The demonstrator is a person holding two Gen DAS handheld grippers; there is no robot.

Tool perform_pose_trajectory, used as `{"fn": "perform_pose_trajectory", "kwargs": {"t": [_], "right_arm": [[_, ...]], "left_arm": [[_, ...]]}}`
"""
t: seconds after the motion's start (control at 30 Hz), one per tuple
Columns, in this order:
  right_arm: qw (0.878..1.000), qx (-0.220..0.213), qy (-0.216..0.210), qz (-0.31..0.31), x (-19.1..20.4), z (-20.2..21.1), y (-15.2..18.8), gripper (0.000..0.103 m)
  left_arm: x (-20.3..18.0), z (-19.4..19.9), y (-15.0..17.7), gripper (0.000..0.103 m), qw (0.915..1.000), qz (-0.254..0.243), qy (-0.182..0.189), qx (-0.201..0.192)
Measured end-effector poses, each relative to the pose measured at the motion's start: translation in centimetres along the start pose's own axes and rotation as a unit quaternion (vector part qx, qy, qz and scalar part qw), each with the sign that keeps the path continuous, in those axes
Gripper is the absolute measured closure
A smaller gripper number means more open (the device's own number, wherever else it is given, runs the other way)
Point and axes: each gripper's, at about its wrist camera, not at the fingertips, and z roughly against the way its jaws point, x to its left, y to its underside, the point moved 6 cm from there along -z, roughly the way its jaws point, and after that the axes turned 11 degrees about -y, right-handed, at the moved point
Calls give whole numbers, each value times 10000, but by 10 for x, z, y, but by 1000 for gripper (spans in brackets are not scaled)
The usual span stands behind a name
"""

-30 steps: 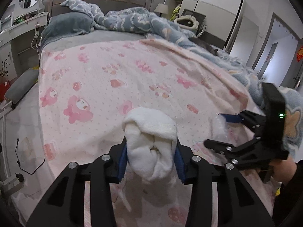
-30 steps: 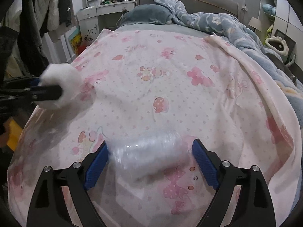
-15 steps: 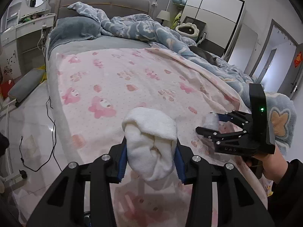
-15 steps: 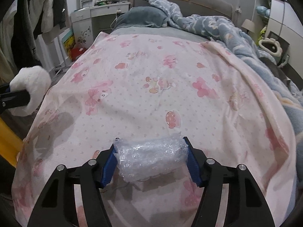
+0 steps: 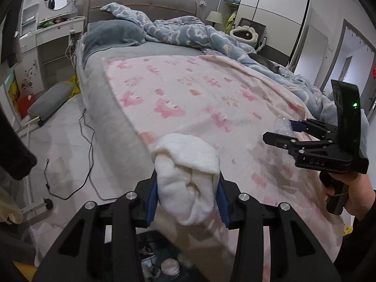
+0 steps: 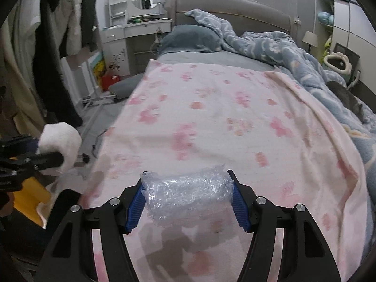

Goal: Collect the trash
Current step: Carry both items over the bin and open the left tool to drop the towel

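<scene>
My left gripper (image 5: 186, 197) is shut on a white fluffy cloth wad (image 5: 188, 178) and holds it above the bed's near left edge. The wad also shows at the left of the right wrist view (image 6: 60, 141). My right gripper (image 6: 188, 202) is shut on a crumpled piece of clear bubble wrap (image 6: 188, 195), held a little above the pink blanket (image 6: 223, 117). The right gripper shows at the right of the left wrist view (image 5: 284, 131), with a bit of the wrap (image 5: 282, 127) at its tips. A dark bin (image 5: 162, 256) with trash in it lies below my left gripper.
A blue quilt (image 5: 188, 33) is bunched at the bed's far right, with a grey pillow (image 5: 112, 35) at the head. A cable (image 5: 87, 145) and a grey stool (image 5: 50, 101) are on the floor left of the bed. Clothes (image 6: 58, 35) hang at the left.
Both grippers have drawn back from the bed toward its near edge and risen. The right gripper has closed on the bubble wrap. The bin has come into view below the left gripper.
</scene>
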Motion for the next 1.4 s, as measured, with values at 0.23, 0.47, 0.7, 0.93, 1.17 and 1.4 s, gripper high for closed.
{"fn": "perform_pose_trajectory", "kwargs": {"t": [0.23,0.47,0.7,0.93,1.17,1.4], "right_arm": [[9994,122,-274,154,56,-6,9,38],[9979,160,-566,259,107,-14,13,38],[9963,228,-786,279,148,-25,16,38],[9947,277,-944,309,174,-34,16,38],[9935,367,-1033,312,185,-46,15,38],[9924,406,-1124,310,193,-51,13,38]], "left_arm": [[28,15,30,57,9998,63,-79,147],[52,14,62,57,9983,46,-278,516],[79,2,94,57,9935,274,-303,1059],[89,-11,118,56,9875,302,-324,1510],[93,-24,134,52,9781,439,-254,2021],[100,-26,144,32,9736,511,-253,2211]]}}
